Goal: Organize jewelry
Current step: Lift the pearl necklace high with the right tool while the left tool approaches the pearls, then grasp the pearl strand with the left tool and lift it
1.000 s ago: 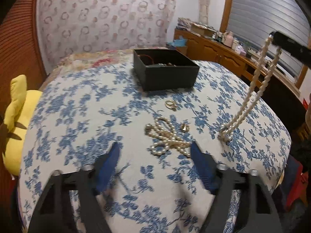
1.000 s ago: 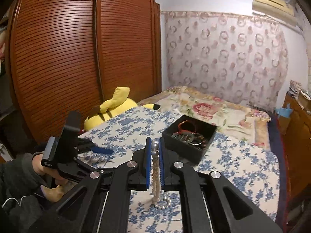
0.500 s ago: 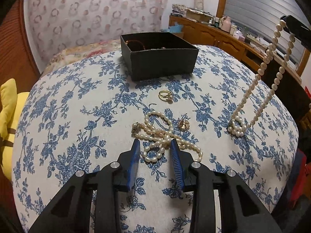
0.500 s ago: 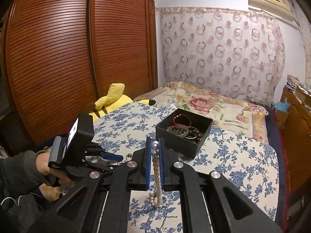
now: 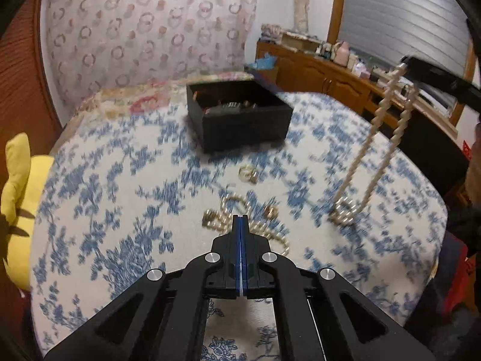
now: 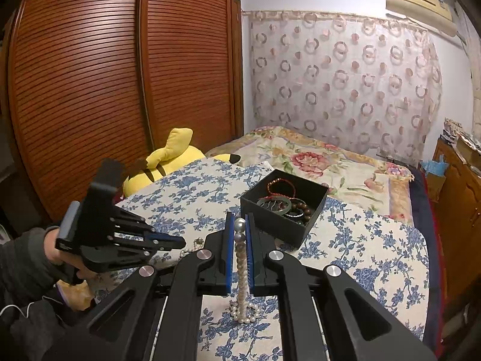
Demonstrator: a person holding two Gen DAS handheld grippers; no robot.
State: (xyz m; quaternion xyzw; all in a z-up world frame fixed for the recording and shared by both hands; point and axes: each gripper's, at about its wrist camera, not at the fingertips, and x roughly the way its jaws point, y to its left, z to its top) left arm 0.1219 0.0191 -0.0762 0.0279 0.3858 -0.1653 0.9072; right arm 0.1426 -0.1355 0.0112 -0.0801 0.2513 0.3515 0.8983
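Note:
My right gripper [image 6: 239, 225] is shut on a long pearl necklace [image 6: 241, 267] that hangs down, its lower end coiled on the cloth; the strand also shows in the left wrist view [image 5: 375, 138]. My left gripper [image 5: 241, 221] is shut, with its tips over a second pearl necklace [image 5: 264, 228] lying on the blue floral cloth; whether it pinches a pearl is hidden. It also shows in the right wrist view [image 6: 177, 242]. A gold ring [image 5: 248, 173] and a small earring [image 5: 271, 210] lie nearby. A black open box [image 5: 240, 120] with bracelets stands beyond.
The blue floral cloth [image 5: 120, 180] covers a rounded surface with edges falling away on all sides. A yellow plush toy [image 5: 18, 186] lies at the left edge. A wooden cabinet [image 5: 330, 81] with clutter runs along the right wall. A bed [image 6: 315, 156] lies behind.
My left gripper has closed fully and dropped onto the pearl necklace on the cloth. My right gripper still holds the hanging necklace, nearly unmoved.

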